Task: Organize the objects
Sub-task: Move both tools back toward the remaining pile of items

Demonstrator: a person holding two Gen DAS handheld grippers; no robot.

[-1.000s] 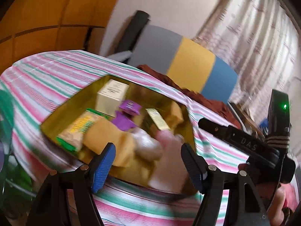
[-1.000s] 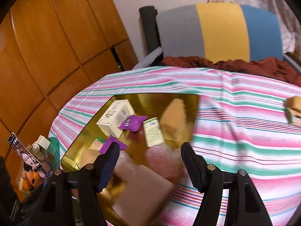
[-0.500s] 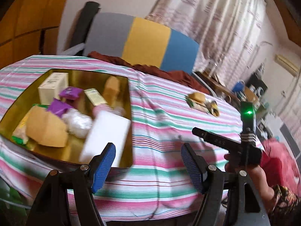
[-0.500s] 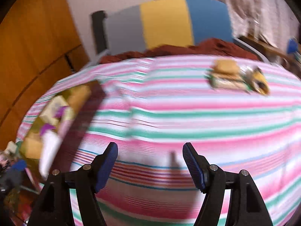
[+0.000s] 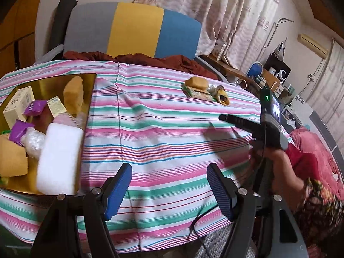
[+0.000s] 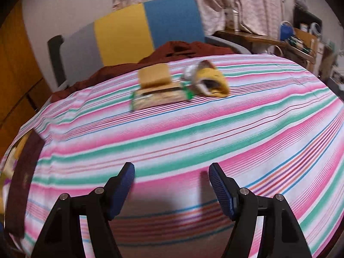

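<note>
The remaining pile sits at the far side of the desk (image 6: pixel 193 142): a tan sponge (image 6: pixel 153 75) resting on a green-edged packet (image 6: pixel 159 97), with a yellow pouch (image 6: pixel 211 79) just beside them. I judge the sponge light and squashy, best pinched across its short sides; the packet looks thin and slippery, so I'd take it by an edge. My right gripper (image 6: pixel 172 185) hangs wide open and empty, well short of them. My left gripper (image 5: pixel 169 185) is also spread and empty, near the gold tray (image 5: pixel 89 90) already holding boxes and sponges.

Striped tablecloth (image 5: pixel 163 116), tri-colour chair (image 5: pixel 133 30) w/ curtains (image 5: pixel 225 10) behind (wood panels (image 6: pixel 13 64) left).
</note>
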